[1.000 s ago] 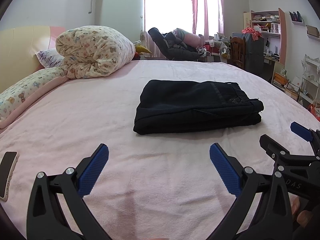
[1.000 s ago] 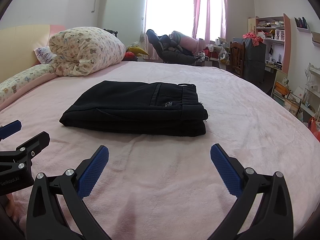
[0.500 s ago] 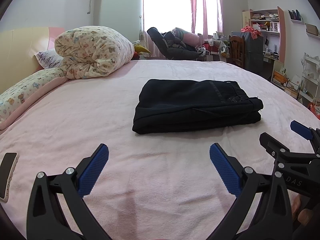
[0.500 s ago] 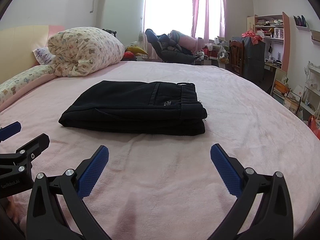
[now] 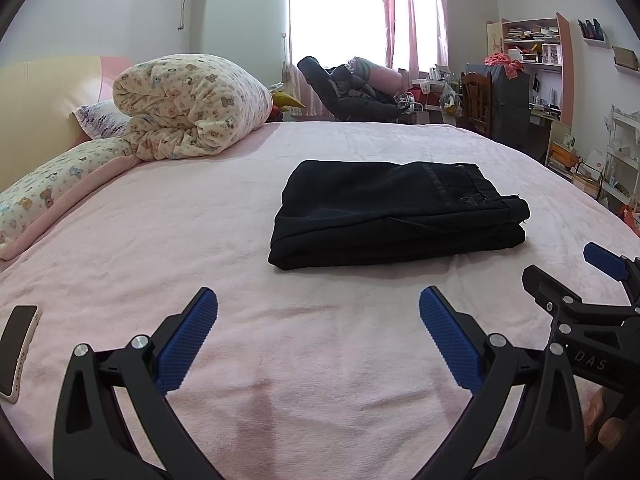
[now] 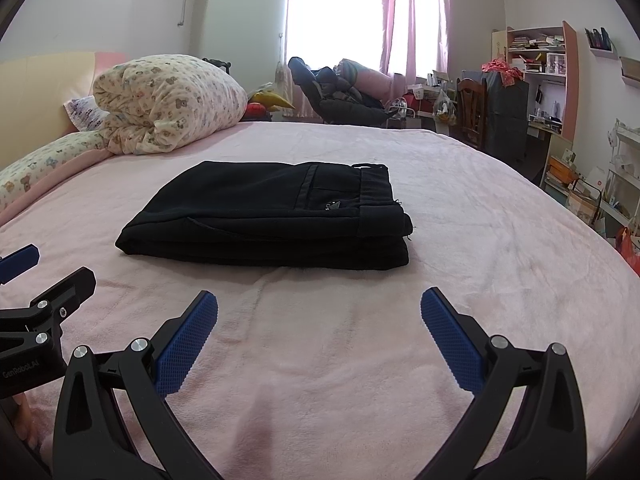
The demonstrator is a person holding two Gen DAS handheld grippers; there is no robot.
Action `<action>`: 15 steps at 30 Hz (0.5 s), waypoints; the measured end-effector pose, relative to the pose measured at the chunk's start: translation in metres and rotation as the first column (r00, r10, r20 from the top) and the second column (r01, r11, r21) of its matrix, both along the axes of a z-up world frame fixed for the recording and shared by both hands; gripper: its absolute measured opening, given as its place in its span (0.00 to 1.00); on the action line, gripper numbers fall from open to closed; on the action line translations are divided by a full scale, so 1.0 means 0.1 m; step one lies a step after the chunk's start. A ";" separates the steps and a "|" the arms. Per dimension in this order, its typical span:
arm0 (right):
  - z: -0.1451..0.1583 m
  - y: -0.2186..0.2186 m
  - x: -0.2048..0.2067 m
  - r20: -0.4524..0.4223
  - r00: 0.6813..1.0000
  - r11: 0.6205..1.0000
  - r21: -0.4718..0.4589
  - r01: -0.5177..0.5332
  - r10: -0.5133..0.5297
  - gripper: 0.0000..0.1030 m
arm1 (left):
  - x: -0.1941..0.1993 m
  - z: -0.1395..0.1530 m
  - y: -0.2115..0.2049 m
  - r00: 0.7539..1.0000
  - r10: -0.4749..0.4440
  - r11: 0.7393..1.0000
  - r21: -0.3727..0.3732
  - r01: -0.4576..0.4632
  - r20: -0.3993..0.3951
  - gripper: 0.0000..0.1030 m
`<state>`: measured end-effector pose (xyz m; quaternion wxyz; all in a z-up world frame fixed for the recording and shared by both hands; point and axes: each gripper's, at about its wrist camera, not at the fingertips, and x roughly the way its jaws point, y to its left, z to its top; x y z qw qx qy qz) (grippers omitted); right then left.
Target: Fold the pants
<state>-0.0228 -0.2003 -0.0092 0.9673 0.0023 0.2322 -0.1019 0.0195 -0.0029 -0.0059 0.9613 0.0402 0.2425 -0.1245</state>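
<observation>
- At the near edge of the bed, the left gripper [image 5: 318, 312] was spread wide and held nothing; its blue pads [image 5: 188, 344] hung over bare pink blanket [image 5: 160, 240].
- Alongside it, the right gripper [image 6: 319, 312] was likewise released and empty, set close beside the left one, each tool showing at the margin of the other's view.
- Ahead of both tools, apart from them and untouched, the black pants [image 6: 272, 216] lay as a compact stacked rectangle near the middle of the bed, waistband end to the right, layers squared.
- Compared with the frames of one second and half a second before, the pants showed no change of shape or position on the blanket. The jaw spread of both tools was unchanged.
- Over that second the bundle sat slightly differently in each view, which suggested only small drift of the hand-held tools rather than an approach.
- Judgement: folding appeared complete, and the tools appeared to be standing off rather than preparing another fold. No correction looked necessary.
- Further out, a phone [image 5: 18, 350] lay at the left edge of the blanket, and a rolled printed quilt [image 5: 188, 108] rested by the headboard, well apart from the pants.
</observation>
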 end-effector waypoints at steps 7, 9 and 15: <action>0.00 -0.01 0.00 -0.001 1.000 1.000 0.001 0.000 0.000 0.99 | 0.01 0.01 0.00 1.000 -0.003 1.000 0.009 0.003 -0.006 0.98; 0.00 -0.01 0.00 -0.001 1.000 1.000 0.001 0.000 0.000 0.99 | 0.02 0.01 0.01 1.000 -0.001 1.000 0.006 0.001 -0.009 0.98; 0.00 -0.02 0.00 -0.001 1.000 1.000 0.001 -0.001 0.001 0.99 | 0.03 0.01 0.02 1.000 -0.002 1.000 0.006 0.002 -0.010 0.98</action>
